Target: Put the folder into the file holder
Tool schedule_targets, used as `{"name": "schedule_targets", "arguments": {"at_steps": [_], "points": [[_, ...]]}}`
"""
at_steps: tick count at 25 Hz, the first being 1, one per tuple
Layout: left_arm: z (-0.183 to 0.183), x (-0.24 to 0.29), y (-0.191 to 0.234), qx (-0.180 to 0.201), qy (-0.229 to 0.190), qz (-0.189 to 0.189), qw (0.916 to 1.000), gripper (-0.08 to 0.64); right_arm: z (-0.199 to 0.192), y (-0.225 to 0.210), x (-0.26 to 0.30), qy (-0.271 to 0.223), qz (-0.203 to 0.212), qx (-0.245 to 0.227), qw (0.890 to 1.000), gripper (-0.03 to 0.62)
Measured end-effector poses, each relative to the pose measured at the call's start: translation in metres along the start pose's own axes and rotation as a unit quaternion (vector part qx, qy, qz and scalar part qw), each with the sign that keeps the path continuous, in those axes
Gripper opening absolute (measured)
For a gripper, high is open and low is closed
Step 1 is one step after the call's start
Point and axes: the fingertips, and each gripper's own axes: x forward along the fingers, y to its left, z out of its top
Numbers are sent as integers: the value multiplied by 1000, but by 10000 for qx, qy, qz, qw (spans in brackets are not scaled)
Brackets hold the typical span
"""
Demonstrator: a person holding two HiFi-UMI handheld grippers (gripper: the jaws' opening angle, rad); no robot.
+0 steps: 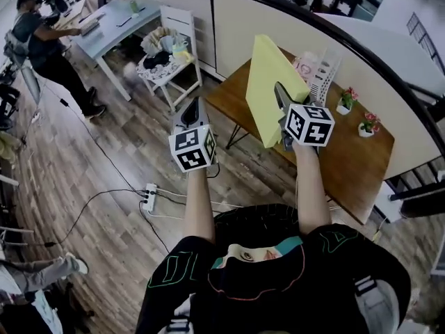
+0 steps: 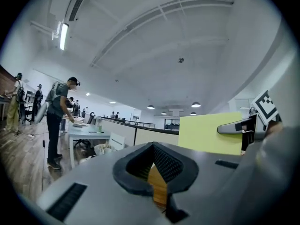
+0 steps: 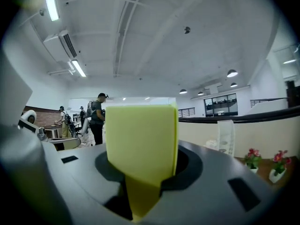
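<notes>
Head view: my right tool (image 1: 280,96) is clamped on the long edge of the yellow folder (image 1: 268,82), at about 1 o'clock from me. The folder is up in the air, standing on edge and tilted, over the near-left part of the wooden surface (image 1: 348,152). The white mesh file holder (image 1: 324,75) stands on the surface past the folder, at 2 o'clock of it. The folder isn't in it. Two small flower pots (image 1: 344,103) (image 1: 367,125) sit at 4 o'clock of the holder along the partition. My left tool (image 1: 192,106) is at 11 o'clock, over the wood floor and off the surface, well apart from the folder. A power strip (image 1: 149,197) lies on the floor at 8 o'clock of it.

Left gripper view: left tool (image 2: 153,146) has its tips together and nothing between them. The folder (image 2: 206,132) shows at 3 o'clock, with a finger of the right tool across its right edge.

Right gripper view: right tool (image 3: 140,191) has both pads pressed on the folder (image 3: 140,139), which fills the centre and stands upright out of the gap. The file holder (image 3: 226,137) is at 3 o'clock, clear of the folder, with the flower pots (image 3: 253,158) further right.
</notes>
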Motion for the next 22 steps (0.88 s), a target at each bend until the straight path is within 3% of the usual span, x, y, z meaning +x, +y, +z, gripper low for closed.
{"name": "schedule_targets", "arguments": {"at_steps": [4, 10, 17, 22], "points": [[-1, 23, -44, 47, 21, -607, 9981, 1, 6, -38, -27, -126, -555, 75, 9983, 163], [3, 48, -114, 114, -23, -1529, 9882, 2, 19, -91, -81, -364, -1454, 164, 9886, 163], [0, 58, -157, -43, 5, -2136, 9769, 2, 25, -118, -116, -435, -2123, 204, 9760, 163], [2, 58, -178, -70, 12, -2382, 9712, 1, 31, -120, -126, -486, -2319, 236, 9712, 163]]}}
